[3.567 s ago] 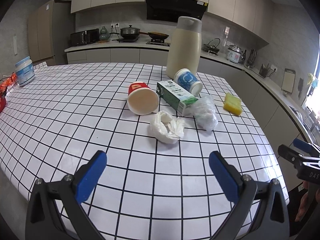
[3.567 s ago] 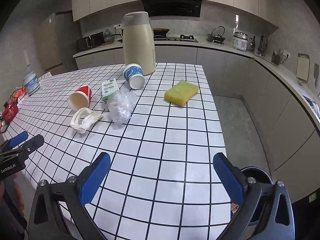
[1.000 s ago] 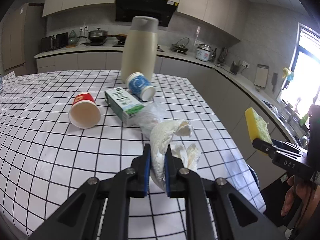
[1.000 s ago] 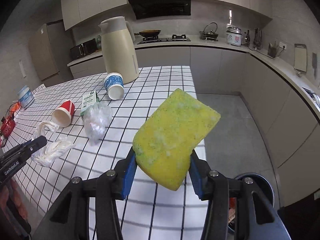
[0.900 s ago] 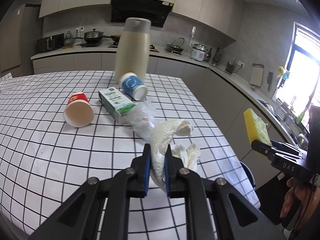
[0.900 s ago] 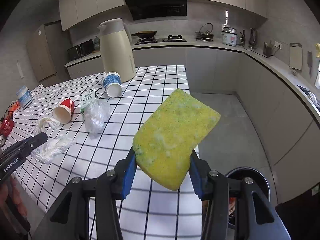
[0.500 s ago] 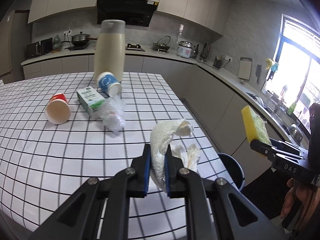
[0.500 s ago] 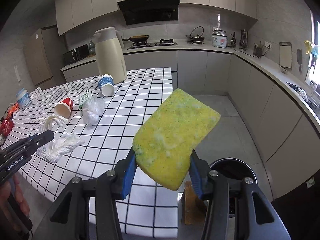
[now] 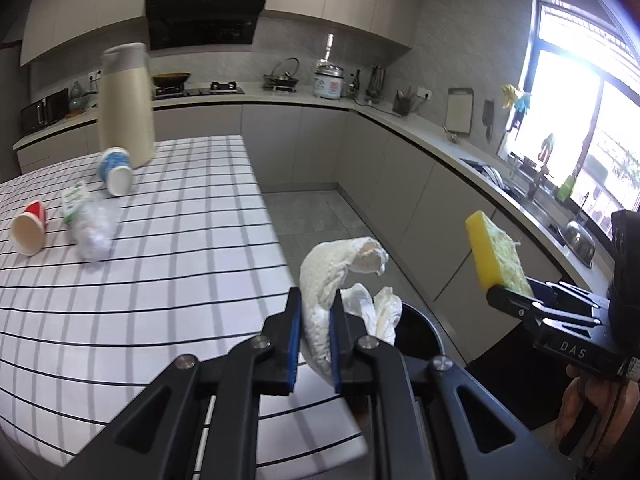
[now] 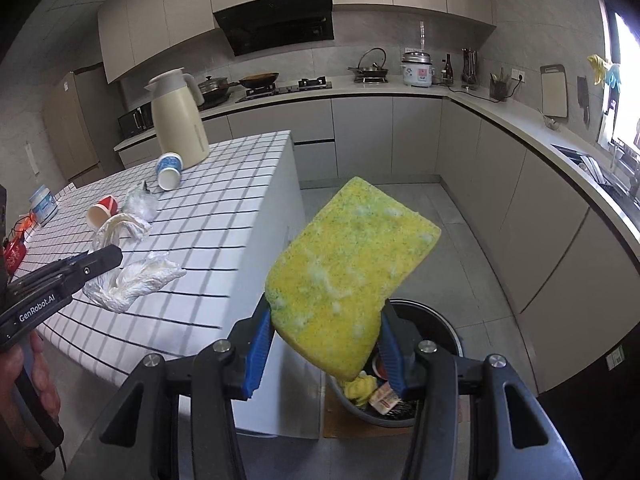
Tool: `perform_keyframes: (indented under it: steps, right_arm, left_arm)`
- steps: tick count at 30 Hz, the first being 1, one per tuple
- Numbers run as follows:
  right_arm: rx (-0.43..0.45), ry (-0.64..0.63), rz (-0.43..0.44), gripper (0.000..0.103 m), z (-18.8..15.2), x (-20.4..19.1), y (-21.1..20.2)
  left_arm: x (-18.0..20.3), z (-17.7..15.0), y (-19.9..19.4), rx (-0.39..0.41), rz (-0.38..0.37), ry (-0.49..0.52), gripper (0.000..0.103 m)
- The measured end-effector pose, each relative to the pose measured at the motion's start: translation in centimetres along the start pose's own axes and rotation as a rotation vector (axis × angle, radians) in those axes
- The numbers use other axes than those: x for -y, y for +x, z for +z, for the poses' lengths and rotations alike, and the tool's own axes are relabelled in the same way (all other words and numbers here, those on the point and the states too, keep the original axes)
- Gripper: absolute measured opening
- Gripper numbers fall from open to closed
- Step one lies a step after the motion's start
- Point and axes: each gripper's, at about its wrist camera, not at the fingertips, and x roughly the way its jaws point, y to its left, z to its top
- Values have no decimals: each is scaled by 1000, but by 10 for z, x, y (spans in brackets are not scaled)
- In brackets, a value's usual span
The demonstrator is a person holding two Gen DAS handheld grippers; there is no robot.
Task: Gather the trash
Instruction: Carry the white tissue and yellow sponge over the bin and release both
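My left gripper is shut on a crumpled white paper towel, held in the air past the table's right edge; the towel hangs from the same gripper in the right wrist view. My right gripper is shut on a yellow sponge, raised over the floor, and the sponge shows at the right of the left wrist view. A round dark trash bin stands on the floor just below and beyond the sponge, with scraps inside. The bin's rim peeks out behind the towel.
On the checked table lie a red paper cup, a clear plastic bag, a green carton, a blue-white cup and a tall cream jug. Grey cabinets line the far and right walls.
Both grippers have swung to the right, off the table and toward the floor bin, each keeping its load. The bin has come into fuller view under the sponge.
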Motion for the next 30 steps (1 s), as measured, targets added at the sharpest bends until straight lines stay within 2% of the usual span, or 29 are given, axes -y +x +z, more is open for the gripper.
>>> perform_keyframes:
  steps: [8,14,20,29,30]
  right_arm:
    - [-67,-13,42,51,-25,84,18]
    - [-135,-80,69,51,-52,119,41]
    - [-200,-157,110,51,-70,138,79]
    - [-301,-301,179,51,-92,148,144]
    - [-307,-309,189,52,-92,147,150]
  left_arm:
    - [68,-15,49,-71,-11,15,13]
    - [100,-36,86,-127,1,-6,13]
    - [113,-62,126,-185,49,-36,14]
    - [117,-79,161,-247,95,-66,14]
    - [117,-81,166,-258,96,-70,20]
